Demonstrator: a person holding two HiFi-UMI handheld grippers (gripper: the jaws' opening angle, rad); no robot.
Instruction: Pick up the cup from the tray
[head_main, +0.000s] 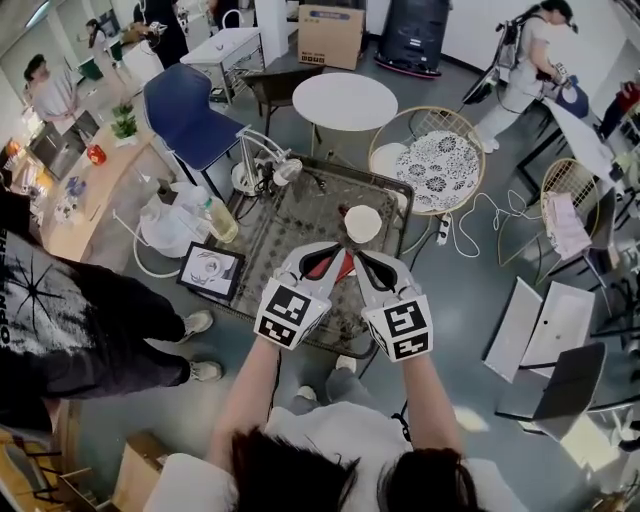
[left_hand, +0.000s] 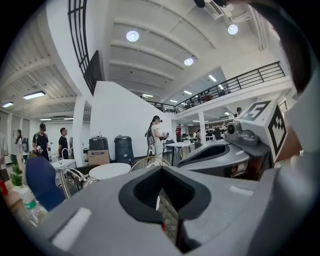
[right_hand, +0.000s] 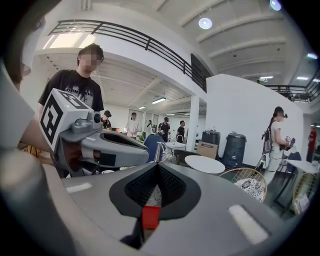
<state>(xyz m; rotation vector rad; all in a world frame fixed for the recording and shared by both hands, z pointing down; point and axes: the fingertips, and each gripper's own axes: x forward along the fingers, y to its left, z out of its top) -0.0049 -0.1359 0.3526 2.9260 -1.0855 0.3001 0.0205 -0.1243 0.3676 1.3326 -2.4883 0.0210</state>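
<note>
As seen from the head view, the left hand-held gripper (head_main: 330, 258) is held over the near part of the patterned tray (head_main: 285, 225), jaws pressed together w/ nothing between them. The white cup (head_main: 362, 222) is set upright on the tray just beyond both tips, untouched. The right hand-held gripper (head_main: 368, 262) is held just beside the left, jaws likewise closed & empty.

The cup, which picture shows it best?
The head view: the white cup stands in full sight on the tray. The left and right gripper views look out across the room; no cup can be made out there.
</note>
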